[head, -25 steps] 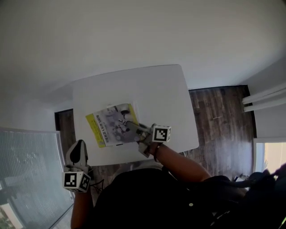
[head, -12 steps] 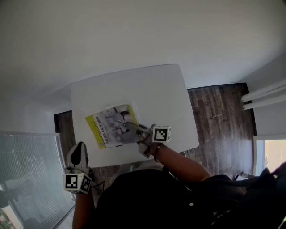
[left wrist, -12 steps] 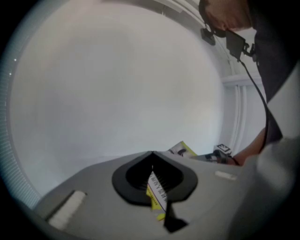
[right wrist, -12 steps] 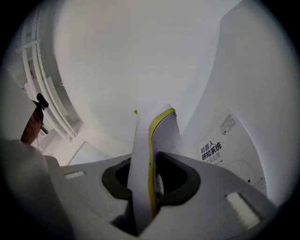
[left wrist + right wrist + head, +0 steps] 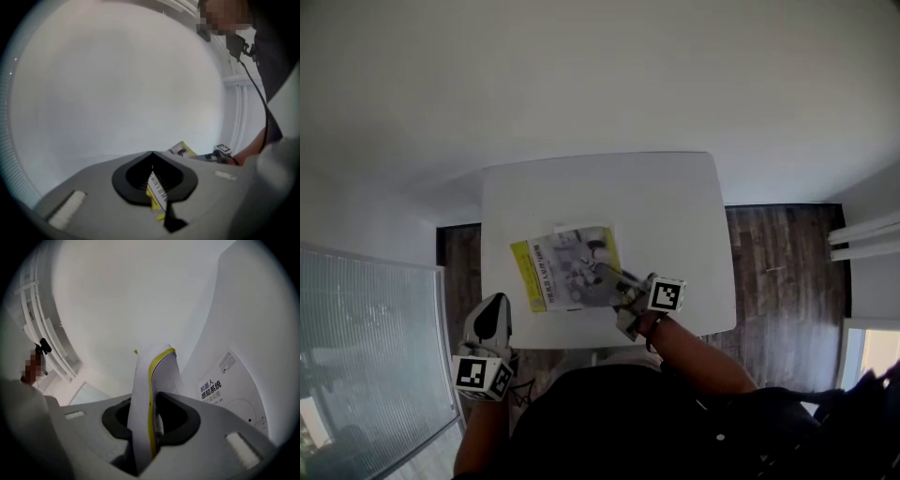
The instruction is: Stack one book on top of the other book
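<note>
Right claw [image 5: 607, 275]: pinching the book [image 5: 567, 267] at its near right corner. In the right gripper view the pads sit on either side of a thin white-and-yellow edge that runs up between them, with no gap to the pads. Its marker cube [image 5: 667, 295] sits just inside the near edge of the tabletop [image 5: 666, 202], and the person's forearm [image 5: 698, 349] comes in over that edge behind it.

Book: grey picture cover, with a yellow strip along the side facing the tabletop's left edge. It lies in the near left part of the tabletop, its near side just inside the near edge and slightly skewed to it. Can't tell whether the gripped corner is lifted.

Second item: the right gripper view shows a white cover [image 5: 229, 390] with dark print and a thin circle, lying flat just beside the clamped edge. It looks like the other book. Can't tell whether it sits under the gripped one or next to it.

Left claw [image 5: 494, 306]: off the table, just outside the near left corner, well apart from the book and pointing toward the tabletop. Jaws are pressed together at the tips with nothing in them. In the left gripper view a sliver of the yellow-strip cover shows through the slot behind the tips, and that is the book seen far across the tabletop, not something held.

Dark wood floor [image 5: 778, 272] lies off the right edge.
</note>
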`<state>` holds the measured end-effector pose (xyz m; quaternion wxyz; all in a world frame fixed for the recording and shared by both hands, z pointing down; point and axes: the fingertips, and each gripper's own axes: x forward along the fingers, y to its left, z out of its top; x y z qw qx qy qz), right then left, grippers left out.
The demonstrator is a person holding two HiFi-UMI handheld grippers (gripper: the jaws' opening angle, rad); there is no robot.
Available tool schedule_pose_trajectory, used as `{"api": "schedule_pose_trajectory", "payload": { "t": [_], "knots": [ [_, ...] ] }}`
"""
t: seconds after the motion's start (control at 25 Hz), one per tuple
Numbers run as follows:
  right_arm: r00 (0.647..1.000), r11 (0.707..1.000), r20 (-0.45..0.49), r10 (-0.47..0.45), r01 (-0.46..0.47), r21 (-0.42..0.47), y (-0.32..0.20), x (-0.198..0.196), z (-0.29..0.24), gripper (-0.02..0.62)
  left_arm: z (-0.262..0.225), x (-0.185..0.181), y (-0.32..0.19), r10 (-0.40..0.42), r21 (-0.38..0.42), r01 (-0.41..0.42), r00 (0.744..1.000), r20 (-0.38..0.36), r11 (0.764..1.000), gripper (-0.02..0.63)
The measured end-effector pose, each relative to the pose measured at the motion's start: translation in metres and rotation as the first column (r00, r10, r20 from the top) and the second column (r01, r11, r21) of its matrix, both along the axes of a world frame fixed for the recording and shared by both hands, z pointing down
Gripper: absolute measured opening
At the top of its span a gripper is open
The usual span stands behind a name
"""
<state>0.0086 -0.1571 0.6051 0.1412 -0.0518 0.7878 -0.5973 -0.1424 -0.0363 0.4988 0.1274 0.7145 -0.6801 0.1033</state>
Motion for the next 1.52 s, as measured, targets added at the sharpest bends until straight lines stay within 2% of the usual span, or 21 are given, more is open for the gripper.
{"api": "schedule_pose_trajectory", "payload": {
  "t": [0.4, 0.88, 1.28, 1.52],
  "knots": [
    [0.999, 1.000, -0.030, -0.013, 0.012, -0.019, -0.001, -0.002, 0.013, 0.095, 0.004, 0.002, 0.009, -0.013, -0.018, 0.013, 1.000, 0.008, 1.000, 0.005],
    [0.997, 0.999, -0.077, -0.016, 0.013, -0.049, -0.002, -0.015, 0.035, 0.097, 0.001, -0.012, 0.028, -0.058, -0.031, 0.059, 0.998, 0.025, 0.998, 0.005],
    [0.987, 0.997, -0.161, 0.011, -0.023, -0.073, -0.006, -0.009, 0.062, 0.097, -0.007, -0.029, 0.045, -0.097, -0.030, 0.098, 0.995, 0.031, 0.995, 0.005],
    [0.961, 0.994, -0.273, 0.041, -0.066, -0.084, -0.013, 0.001, 0.088, 0.086, -0.008, -0.035, 0.052, -0.119, -0.022, 0.120, 0.992, 0.030, 0.993, 0.005]
  ]
}}
